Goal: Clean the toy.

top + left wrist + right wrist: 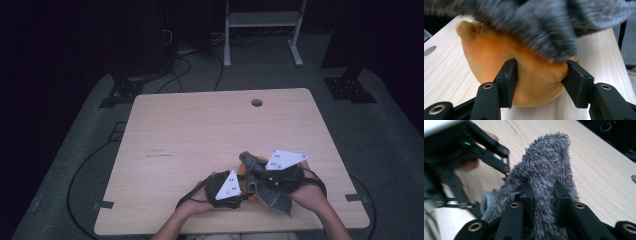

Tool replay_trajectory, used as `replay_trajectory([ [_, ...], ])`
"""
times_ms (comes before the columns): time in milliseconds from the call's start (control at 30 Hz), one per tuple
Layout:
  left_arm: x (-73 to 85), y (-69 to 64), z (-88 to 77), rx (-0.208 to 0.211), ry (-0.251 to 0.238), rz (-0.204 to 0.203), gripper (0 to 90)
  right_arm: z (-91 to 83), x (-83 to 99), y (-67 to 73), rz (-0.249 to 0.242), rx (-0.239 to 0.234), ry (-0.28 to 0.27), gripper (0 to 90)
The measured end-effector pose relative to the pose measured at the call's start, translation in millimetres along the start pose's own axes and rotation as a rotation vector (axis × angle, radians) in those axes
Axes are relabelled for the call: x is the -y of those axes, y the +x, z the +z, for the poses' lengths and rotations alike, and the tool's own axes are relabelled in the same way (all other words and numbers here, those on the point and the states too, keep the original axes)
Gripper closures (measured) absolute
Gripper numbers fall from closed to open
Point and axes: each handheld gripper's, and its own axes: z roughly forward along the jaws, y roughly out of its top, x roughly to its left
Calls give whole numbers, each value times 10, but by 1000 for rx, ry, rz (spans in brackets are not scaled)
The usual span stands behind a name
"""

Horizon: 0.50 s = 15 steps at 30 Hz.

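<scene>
My left fingers [539,75] are closed on the one orange plush toy with a small rounded ear [506,60], pads dented into its soft sides; it rests on the pale wooden worktop [200,130] near the front edge, right of the middle. My right fingers [543,195] are clamped tight on a fold of the one grey fuzzy cloth [544,167], which stands up in a peak and drapes over the toy's top. Two grippers, one toy, one cloth; one round hole [257,102] sits by the worktop's far edge
</scene>
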Motion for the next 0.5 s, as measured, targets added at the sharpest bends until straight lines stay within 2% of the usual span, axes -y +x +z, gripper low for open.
replay_trajectory([
  [67, 18, 16, -4, 2, 8, -1, 464, 71, 38, -32, 6, 7, 14, 734],
  [100, 12, 16, -12, -11, 7, 0, 458, 91, 66, -37, 10, 5, 11, 734],
  [167, -27, 9, -16, -47, 12, 17, 340, 121, 100, -16, 9, 25, 7, 736],
  [233, -37, -10, -6, -59, 27, 42, 353, 125, 104, 5, 6, 32, 8, 736],
  [333, -21, -9, 9, -56, 38, 23, 407, 105, 117, -25, 8, 23, 1, 735],
  [400, -16, -7, 10, -52, 43, 12, 419, 79, 156, -69, 21, 39, -4, 735],
  [500, -2, -21, 21, -51, 54, 29, 425, 12, 247, -143, 44, 64, 4, 734],
])
